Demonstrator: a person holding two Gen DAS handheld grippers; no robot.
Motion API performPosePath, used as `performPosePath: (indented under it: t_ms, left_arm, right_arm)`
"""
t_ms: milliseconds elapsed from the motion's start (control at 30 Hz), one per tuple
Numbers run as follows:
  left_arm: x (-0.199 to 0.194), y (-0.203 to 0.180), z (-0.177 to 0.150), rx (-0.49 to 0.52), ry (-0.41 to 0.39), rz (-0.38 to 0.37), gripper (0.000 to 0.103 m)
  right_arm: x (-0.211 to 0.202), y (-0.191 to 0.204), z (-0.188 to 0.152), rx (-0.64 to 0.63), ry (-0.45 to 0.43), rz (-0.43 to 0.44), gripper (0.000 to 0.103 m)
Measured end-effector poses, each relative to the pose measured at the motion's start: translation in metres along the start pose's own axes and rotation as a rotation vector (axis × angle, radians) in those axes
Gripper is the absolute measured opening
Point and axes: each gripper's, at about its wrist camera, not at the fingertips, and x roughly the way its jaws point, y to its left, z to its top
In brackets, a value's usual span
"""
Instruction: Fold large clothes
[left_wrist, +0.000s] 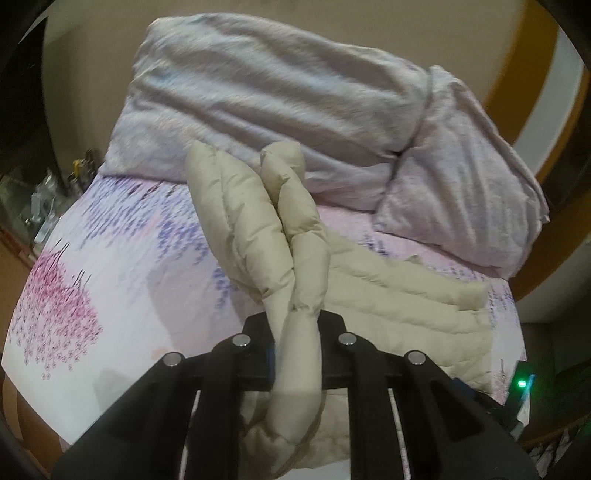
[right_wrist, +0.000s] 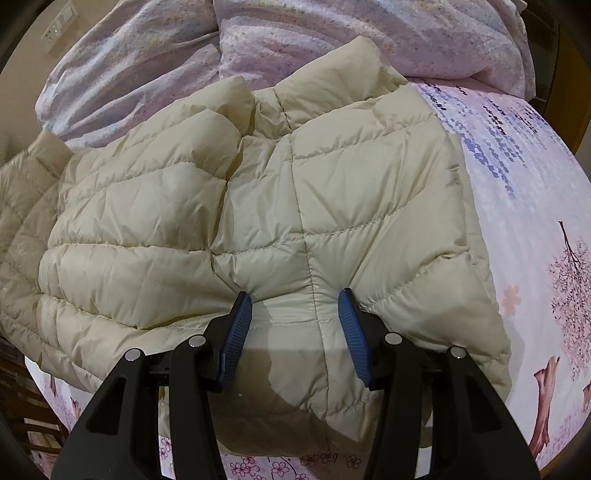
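A cream quilted down jacket (right_wrist: 258, 206) lies spread on a bed with a floral sheet (right_wrist: 535, 184). My left gripper (left_wrist: 295, 354) is shut on a bunched fold of the jacket (left_wrist: 258, 221), which stands up lifted above the sheet; the rest of the jacket (left_wrist: 406, 295) trails to the right. My right gripper (right_wrist: 295, 306) is open, its blue pads (right_wrist: 238, 332) either side of the jacket's near edge, pressing onto the fabric without pinching it.
A rumpled pale pink duvet (left_wrist: 295, 92) is piled at the far side of the bed, also seen in the right wrist view (right_wrist: 332, 33). The floral sheet (left_wrist: 92, 277) lies bare to the left. A wooden frame (left_wrist: 517, 74) curves behind.
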Motion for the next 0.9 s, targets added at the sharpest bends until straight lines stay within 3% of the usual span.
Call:
performPosePath:
  t_ms: [367, 700, 900]
  left_arm:
    - [-0.007, -0.086, -0.005, 0.09, 0.023, -0.113, 0.014]
    - [0.008, -0.174, -0.022, 0.16, 0.102, -0.254, 0.014]
    - [0.028, -0.209, -0.035, 0.173, 0.169, -0.304, 0.014]
  right_arm:
    - [-0.001, -0.004, 0.003, 0.003, 0.009, 0.035, 0.051]
    - [-0.005, -0.018, 0.003, 0.054, 0.013, 0.107, 0.051]
    - [-0.006, -0.024, 0.003, 0.079, 0.012, 0.136, 0.051]
